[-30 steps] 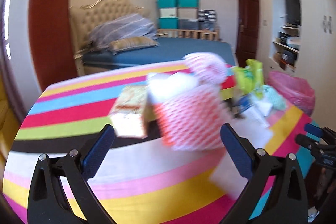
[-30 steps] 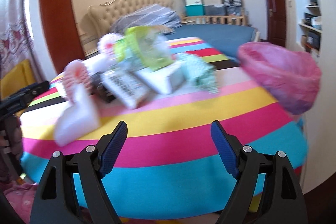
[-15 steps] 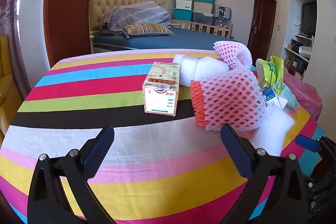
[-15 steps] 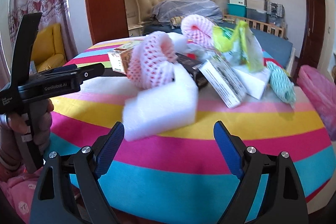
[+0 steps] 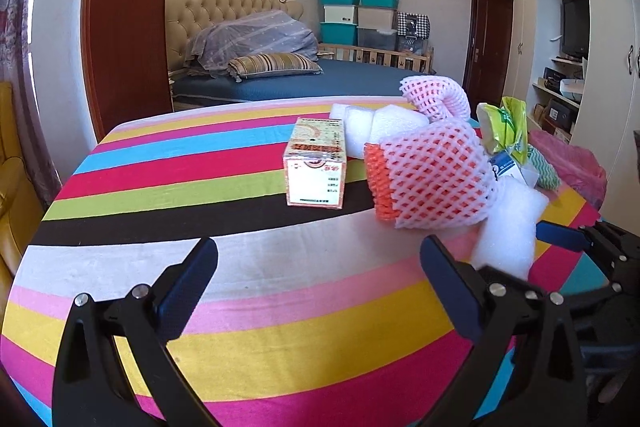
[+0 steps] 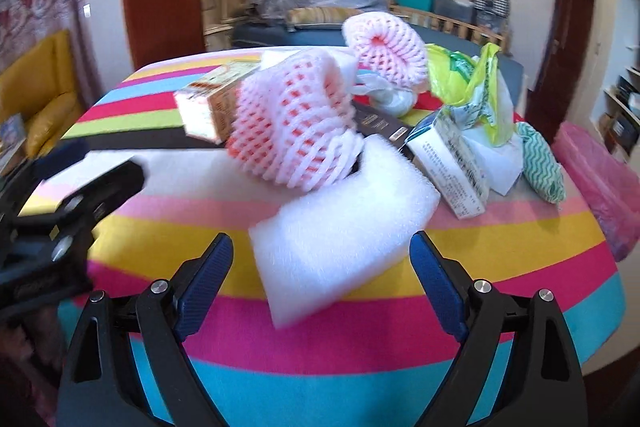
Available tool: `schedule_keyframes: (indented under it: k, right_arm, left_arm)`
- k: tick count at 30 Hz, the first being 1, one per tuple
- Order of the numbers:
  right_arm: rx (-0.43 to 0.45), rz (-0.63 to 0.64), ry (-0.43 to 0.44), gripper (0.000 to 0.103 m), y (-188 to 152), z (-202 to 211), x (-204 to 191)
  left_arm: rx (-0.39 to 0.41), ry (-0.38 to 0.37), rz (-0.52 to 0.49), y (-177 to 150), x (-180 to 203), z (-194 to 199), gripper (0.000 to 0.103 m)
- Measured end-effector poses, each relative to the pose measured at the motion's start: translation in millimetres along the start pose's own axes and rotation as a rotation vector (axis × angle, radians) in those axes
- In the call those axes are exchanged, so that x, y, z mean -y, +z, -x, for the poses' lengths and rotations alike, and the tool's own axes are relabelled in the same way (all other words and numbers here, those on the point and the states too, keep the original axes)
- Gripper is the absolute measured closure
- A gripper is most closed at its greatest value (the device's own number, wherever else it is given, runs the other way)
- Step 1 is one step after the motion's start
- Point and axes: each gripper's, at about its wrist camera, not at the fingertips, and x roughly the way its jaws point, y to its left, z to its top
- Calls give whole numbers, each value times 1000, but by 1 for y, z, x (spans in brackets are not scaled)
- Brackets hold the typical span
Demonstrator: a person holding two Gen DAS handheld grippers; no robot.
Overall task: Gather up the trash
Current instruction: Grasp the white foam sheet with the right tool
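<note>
Several pieces of trash lie together on the far right part of the striped desk (image 6: pixel 360 367), and none of them is collected yet. On the left, the left claw (image 5: pixel 318 279) is released, with only bare cloth between its jaws, so it holds nothing; if it pushes forward without aim, it could knock the small carton (image 5: pixel 316 167) over or slide it away. Just right of the carton lies the pink foam net (image 6: pixel 294 131), which rests partly on the white foam sheet (image 6: pixel 344 231). The right claw (image 6: pixel 320 273) has its jaws opening, almost at their widest, and the near corner of the sheet lies between them, but the pads do not press on it. I think the sheet is light and soft, so a grip on the corner alone may fold it or let it slip, and lifting it could roll the net off toward the near edge. Farther right, the white box (image 6: pixel 452 163), the green plastic bag (image 6: pixel 476 83) and the green patterned cloth (image 6: pixel 542 163) crowd together. The pink bag (image 6: pixel 600 179) hangs beside the right edge; its mouth cannot be seen, so a drop could miss it.
</note>
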Motion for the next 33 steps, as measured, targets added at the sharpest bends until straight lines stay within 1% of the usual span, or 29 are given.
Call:
schedule_keyframes:
  k: [2,4,6,8,11,14,17,19,20,22,24,26,27,29,30,33]
  right_arm:
    - [4,-12,-27,19,4,-5,-2]
    - [-11,-8,-54,19,6,-11,-2]
    - [-26,-13,-61,19,4,-15,4]
    - [-31,-40,-45,19,0,-14,21]
    - [-18,-70,-95,19,-5,-5,49]
    - [-7,-113,-116,19,-11,1,76]
    - [4,-142,-88,19,-13,2,90]
    - [16,-137,-43,19,-12,0,91]
    - [28,-113,-15,19,-10,-1,89]
    - [47,-65,5,19,-6,-4,86]
    - [50,-42,37,19,-7,-8,84]
    - [41,-38,45,20,-5,-15,85]
    - [39,-38,54,24,-5,-17,86]
    - [32,-32,73,39,-8,-18,89]
    - [36,-24,82,53,-8,-17,90]
    - [86,-16,93,53,-12,-5,94]
  left_arm:
    - [6,2,8,-1,-4,3,5]
    - [3,4,19,-3,-8,4,5]
    - [3,1,35,-4,-12,5,5]
    - [1,0,46,-4,-13,5,5]
    - [-7,10,36,-3,-9,2,5]
    - [-15,5,20,-1,-2,-1,5]
    - [-30,-21,10,1,8,-4,5]
    - [-43,-34,-5,1,14,-7,5]
    - [-48,-38,-8,1,16,-8,5]
    - [-58,-41,-9,1,18,-9,5]
    - [-66,-41,-5,2,19,-10,5]
    - [-80,-47,7,4,18,-12,5]
    - [-85,-52,13,4,18,-12,5]
    - [-93,-64,24,7,20,-14,5]
    - [-95,-66,23,8,22,-15,5]
    - [-102,-74,1,11,32,-19,5]
